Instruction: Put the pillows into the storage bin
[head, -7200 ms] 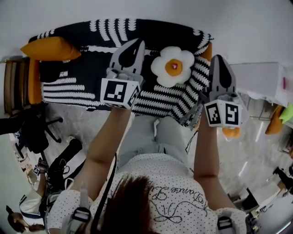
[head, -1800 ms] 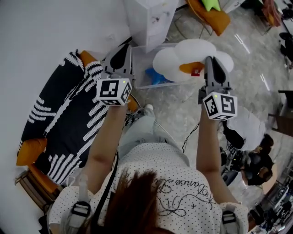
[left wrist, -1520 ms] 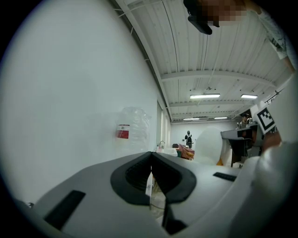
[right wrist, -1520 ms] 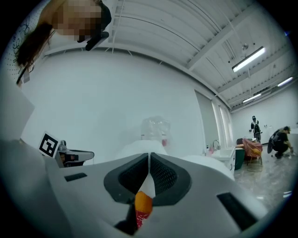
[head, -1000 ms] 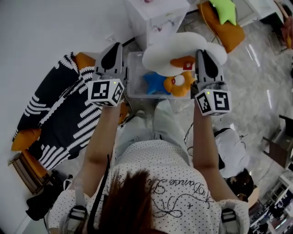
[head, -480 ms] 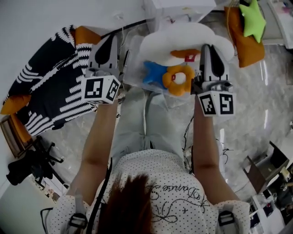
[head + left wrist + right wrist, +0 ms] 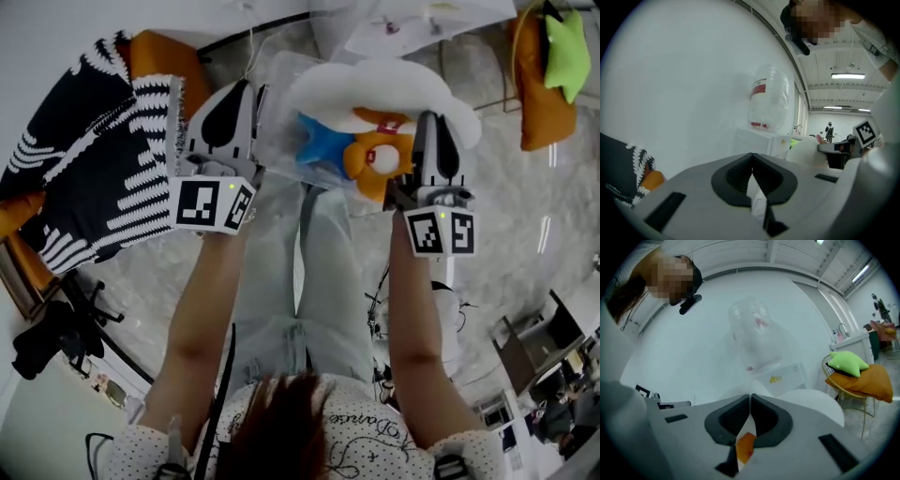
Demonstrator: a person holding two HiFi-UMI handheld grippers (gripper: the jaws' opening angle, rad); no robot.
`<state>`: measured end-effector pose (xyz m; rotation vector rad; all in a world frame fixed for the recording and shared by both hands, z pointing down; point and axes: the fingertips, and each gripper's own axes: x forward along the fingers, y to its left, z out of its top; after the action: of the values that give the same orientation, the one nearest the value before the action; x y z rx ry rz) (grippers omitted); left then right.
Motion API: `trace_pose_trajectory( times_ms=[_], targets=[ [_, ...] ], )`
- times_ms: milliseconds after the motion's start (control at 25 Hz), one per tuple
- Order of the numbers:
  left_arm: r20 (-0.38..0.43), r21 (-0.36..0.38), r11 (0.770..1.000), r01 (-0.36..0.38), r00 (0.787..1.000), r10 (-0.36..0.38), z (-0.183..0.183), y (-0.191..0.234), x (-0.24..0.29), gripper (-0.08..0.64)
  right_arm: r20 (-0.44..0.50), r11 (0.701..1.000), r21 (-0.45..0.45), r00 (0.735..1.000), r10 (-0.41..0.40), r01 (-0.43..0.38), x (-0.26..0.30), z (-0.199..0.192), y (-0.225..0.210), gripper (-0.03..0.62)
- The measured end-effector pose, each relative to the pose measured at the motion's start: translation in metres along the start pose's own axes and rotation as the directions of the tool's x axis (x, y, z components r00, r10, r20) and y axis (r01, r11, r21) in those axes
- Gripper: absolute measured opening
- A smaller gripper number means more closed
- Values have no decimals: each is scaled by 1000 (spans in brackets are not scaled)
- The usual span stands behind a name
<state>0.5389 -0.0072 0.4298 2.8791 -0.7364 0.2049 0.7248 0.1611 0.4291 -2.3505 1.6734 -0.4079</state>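
Note:
A white flower-shaped pillow (image 7: 375, 84) with an orange centre (image 7: 382, 121) hangs over the clear storage bin (image 7: 277, 112). My right gripper (image 7: 435, 127) is shut on it. In the right gripper view an orange bit of the pillow (image 7: 745, 447) is pinched between the jaws of the right gripper (image 7: 750, 401), and its white body (image 7: 811, 401) bulges beyond. Inside the bin lie a blue star pillow (image 7: 323, 141) and an orange ring pillow (image 7: 373, 161). My left gripper (image 7: 225, 105) is shut at the bin's left side, and I see nothing clearly held in it (image 7: 752, 161).
A black-and-white striped blanket (image 7: 94, 159) covers an orange seat at the left. An orange chair with a green star pillow (image 7: 561, 47) stands at the right, the pillow (image 7: 851, 363) also showing in the right gripper view. A white cabinet (image 7: 764, 140) carrying a water bottle (image 7: 769, 101) stands behind the bin.
Both grippers have come down toward the bin. The white pillow now sits lower, right over the blue and orange pillows. Jaws of both stay as they were.

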Motion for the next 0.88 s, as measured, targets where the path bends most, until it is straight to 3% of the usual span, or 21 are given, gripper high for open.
trace_pose_trajectory(
  times_ms=[120,320,480,880],
  targets=[
    [-20,-12,1000,13,1000,-13,-45,18,14,3,-33,998,39,999,-39,40,14,-58,-15,25],
    [-122,-15,999,43,991,-44,-134,42,32,3,-114,982,151,989,-97,114,35,-159,-42,26],
    [-130,-55,997,54,990,-61,-181,52,37,3,-193,975,170,975,-110,144,43,-227,-64,26],
    [-223,-51,997,64,972,-74,-269,60,44,3,-446,965,152,886,-128,215,58,-382,-103,29]
  ],
)
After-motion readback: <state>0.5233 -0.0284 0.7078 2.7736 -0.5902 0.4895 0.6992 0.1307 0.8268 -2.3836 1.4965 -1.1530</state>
